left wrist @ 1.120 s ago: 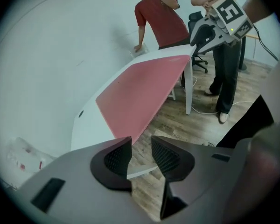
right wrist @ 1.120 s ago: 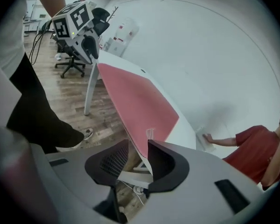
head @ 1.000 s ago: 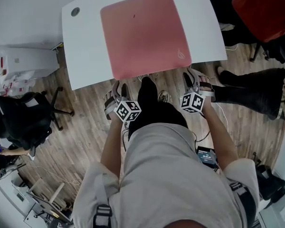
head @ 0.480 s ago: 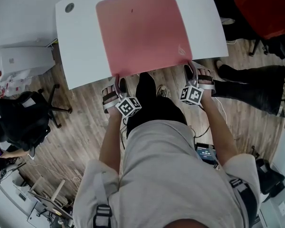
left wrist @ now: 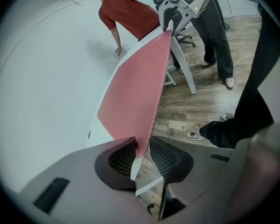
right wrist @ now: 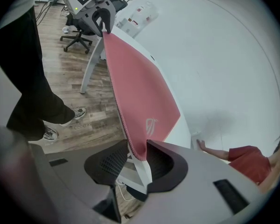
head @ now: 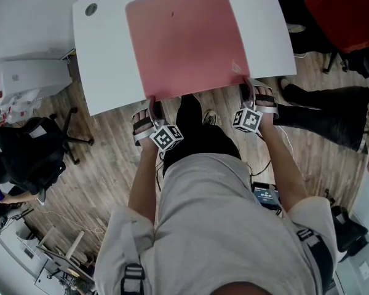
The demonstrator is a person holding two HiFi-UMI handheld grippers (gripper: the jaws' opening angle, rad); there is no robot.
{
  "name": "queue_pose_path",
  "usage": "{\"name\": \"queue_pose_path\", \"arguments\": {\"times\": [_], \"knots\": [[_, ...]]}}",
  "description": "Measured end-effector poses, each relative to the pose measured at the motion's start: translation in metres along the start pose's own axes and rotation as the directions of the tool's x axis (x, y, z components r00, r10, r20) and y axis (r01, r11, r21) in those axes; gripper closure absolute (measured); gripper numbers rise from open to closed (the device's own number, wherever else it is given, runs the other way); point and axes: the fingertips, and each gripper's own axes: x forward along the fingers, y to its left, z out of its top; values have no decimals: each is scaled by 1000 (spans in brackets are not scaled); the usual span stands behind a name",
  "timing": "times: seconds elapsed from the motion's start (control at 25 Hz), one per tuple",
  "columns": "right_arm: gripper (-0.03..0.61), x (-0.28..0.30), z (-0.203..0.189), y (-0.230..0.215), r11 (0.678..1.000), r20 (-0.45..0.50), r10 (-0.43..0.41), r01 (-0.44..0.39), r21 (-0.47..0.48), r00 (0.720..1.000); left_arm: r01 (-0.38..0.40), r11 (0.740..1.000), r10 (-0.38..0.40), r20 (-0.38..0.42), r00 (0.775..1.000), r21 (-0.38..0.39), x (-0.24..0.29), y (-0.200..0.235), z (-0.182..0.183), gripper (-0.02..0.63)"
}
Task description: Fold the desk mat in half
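Pink desk mat (head: pixel 184 39) lies flat on the white desk (head: pixel 104 72) at 12 o'clock. Its near corners stand between my jaws, not yet pinched: left gripper (head: pixel 152 105) has just been closing, right gripper (head: pixel 249 91) has just opened wide. An uneven bite may, I think, let one corner slip. The pale logo (right wrist: pixel 150 125) at 5 o'clock has no readable letters.

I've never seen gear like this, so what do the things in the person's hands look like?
The left gripper and right gripper are grey and white, each topped by a cube printed with black-and-white square markers. Their jaws end in dark pads with a mesh texture. The person wears a light grey short-sleeved shirt.
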Motion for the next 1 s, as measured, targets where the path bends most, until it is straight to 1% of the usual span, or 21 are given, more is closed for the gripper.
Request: {"name": "queue_pose_path", "arguments": {"times": [0.16,0.28,0.44,0.52,0.64,0.76,0.88,1.0], "knots": [[440,0,0,-1,1000,2,9,-9,4,1000,9,1000,-9,5,1000,3,-2,0,0,520],[469,-3,3,0,1000,13,4,-5,5,1000,17,1000,-16,14,1000,-14,-4,0,0,549],[484,-7,6,-4,999,34,-2,1,36,999,18,999,-17,22,1000,-32,-6,2,2,569],[503,-10,7,-9,998,47,-10,7,56,999,24,999,-22,25,999,-48,-7,4,3,574],[514,-13,8,-16,995,68,-5,-2,102,998,35,995,-32,30,999,-95,-9,8,5,577],[518,-13,9,-20,984,82,25,-39,172,996,53,987,-49,28,998,-150,-9,12,4,578],[520,-13,10,-23,967,88,55,-75,243,995,71,974,-68,22,997,-216,-8,14,3,580],[523,-13,12,-28,956,89,62,-85,281,994,82,957,-79,19,997,-279,-6,18,2,580]]}}
